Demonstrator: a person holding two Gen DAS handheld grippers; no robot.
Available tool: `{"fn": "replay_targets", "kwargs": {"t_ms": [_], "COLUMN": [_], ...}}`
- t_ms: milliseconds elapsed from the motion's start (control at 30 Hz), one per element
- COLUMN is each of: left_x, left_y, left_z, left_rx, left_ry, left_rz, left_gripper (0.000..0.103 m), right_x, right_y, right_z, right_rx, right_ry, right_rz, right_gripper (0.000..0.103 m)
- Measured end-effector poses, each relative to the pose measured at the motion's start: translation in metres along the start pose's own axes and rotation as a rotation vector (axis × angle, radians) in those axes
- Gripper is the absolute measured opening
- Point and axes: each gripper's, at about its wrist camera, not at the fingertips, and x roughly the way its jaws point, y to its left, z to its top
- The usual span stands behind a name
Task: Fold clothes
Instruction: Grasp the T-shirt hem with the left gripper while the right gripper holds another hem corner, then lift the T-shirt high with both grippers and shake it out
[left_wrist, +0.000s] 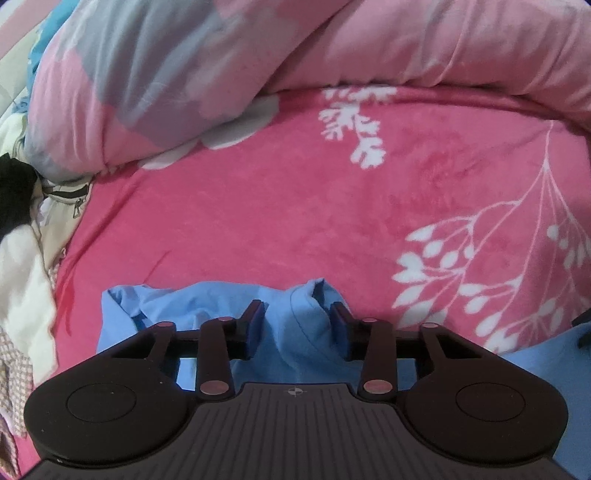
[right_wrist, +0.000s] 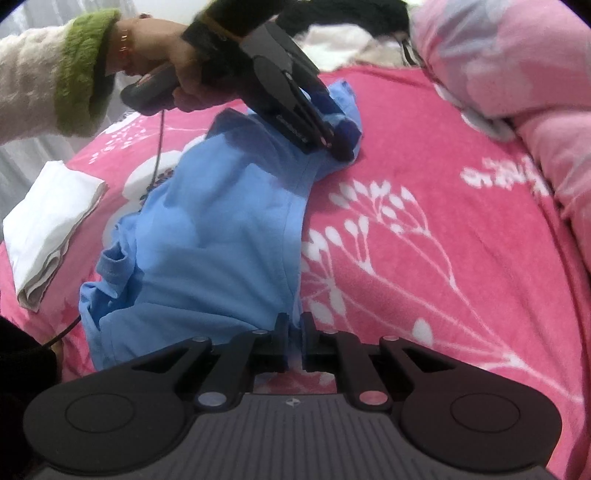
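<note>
Garment: blue shirt (right_wrist: 207, 236) lies crumpled on the pink floral blanket (right_wrist: 424, 236), beside a folded white cloth (right_wrist: 48, 221).
Left gripper (left_wrist: 297, 314): jaws partly apart, a raised fold of shirt between them; pad contact cannot be confirmed.
Right gripper (right_wrist: 294, 325): jaws nearly together, pinching the shirt's near edge.
Left hand (right_wrist: 166, 55): grasps the handle; green-cuffed sleeve (right_wrist: 79, 70).
Background: pink quilt (left_wrist: 369, 44) bunched behind.
</note>
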Motion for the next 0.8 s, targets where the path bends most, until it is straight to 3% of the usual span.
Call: {"fn": "replay_targets", "kwargs": {"t_ms": [200, 367, 500, 567, 633, 700, 800], "left_x": [0.000, 0.003, 0.005, 0.004, -0.002, -0.012, -0.037], "left_y": [0.004, 0.006, 0.007, 0.009, 0.010, 0.012, 0.018], "left_z": [0.000, -0.004, -0.005, -0.006, -0.007, -0.008, -0.012], "left_rx": [-0.071, -0.113, -0.164, -0.205, -0.228, -0.252, -0.305], "left_ry": [-0.014, -0.020, -0.038, -0.050, -0.077, -0.118, -0.196], "left_rz": [0.030, 0.052, 0.082, 0.092, 0.113, 0.138, 0.188], "left_gripper": [0.020, 0.014, 0.009, 0.007, 0.005, 0.004, 0.004], "right_x": [0.006, 0.016, 0.021, 0.020, 0.020, 0.016, 0.005], "right_y": [-0.020, -0.028, -0.010, -0.002, 0.002, 0.004, 0.013], "right_z": [0.003, 0.002, 0.003, 0.003, 0.003, 0.002, 0.003], "right_rx": [0.202, 0.326, 0.197, 0.134, 0.094, 0.073, -0.002], "right_ry": [0.038, 0.048, 0.055, 0.049, 0.040, 0.022, -0.031], "right_rz": [0.074, 0.087, 0.046, 0.021, 0.006, -0.002, -0.053], "right_gripper": [0.030, 0.031, 0.037, 0.031, 0.016, 0.009, 0.007]}}
